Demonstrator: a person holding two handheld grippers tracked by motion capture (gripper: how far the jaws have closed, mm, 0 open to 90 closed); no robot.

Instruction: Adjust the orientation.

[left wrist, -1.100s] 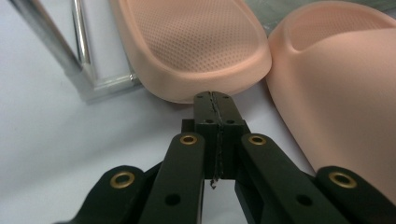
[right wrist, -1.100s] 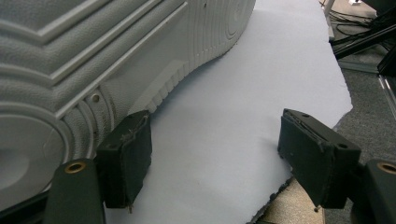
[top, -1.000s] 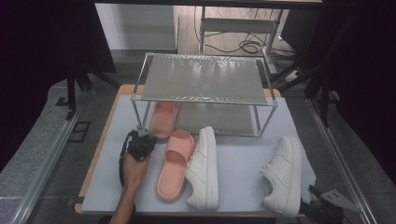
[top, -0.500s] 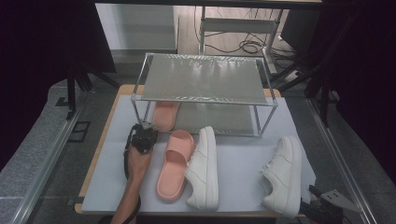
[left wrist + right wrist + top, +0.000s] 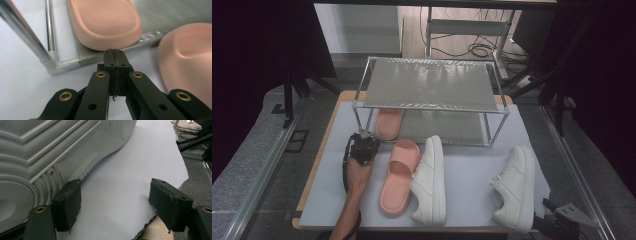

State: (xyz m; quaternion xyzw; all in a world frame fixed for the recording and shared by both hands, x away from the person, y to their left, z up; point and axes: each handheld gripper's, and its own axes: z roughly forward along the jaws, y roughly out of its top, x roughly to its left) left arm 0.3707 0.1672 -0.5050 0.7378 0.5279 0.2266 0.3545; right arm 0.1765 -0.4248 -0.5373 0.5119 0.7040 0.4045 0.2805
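My left gripper (image 5: 362, 138), held in a person's hand, is shut with nothing in it. Its tips (image 5: 115, 53) sit just short of the rounded end of a pink slipper (image 5: 107, 25) on the lower shelf of a metal rack (image 5: 429, 82). That slipper (image 5: 389, 124) lies at the shelf's left. A second pink slipper (image 5: 399, 175) lies on the table right of the hand, edging into the left gripper view (image 5: 187, 55). My right gripper (image 5: 117, 202) stands open at the table's near right corner (image 5: 548, 210). Its left pad (image 5: 67, 205) is against a white sneaker's sole (image 5: 50, 152).
Another white sneaker (image 5: 429, 180) lies on its side beside the loose slipper. The right-hand sneaker (image 5: 514, 187) stands near the grey mat's (image 5: 140, 170) right edge. The rack's corner post (image 5: 22, 32) stands left of my left gripper. Cables lie on the floor beyond the rack.
My left gripper has edged a little forward toward the rack's lower shelf. The right gripper and the shoes have stayed put.
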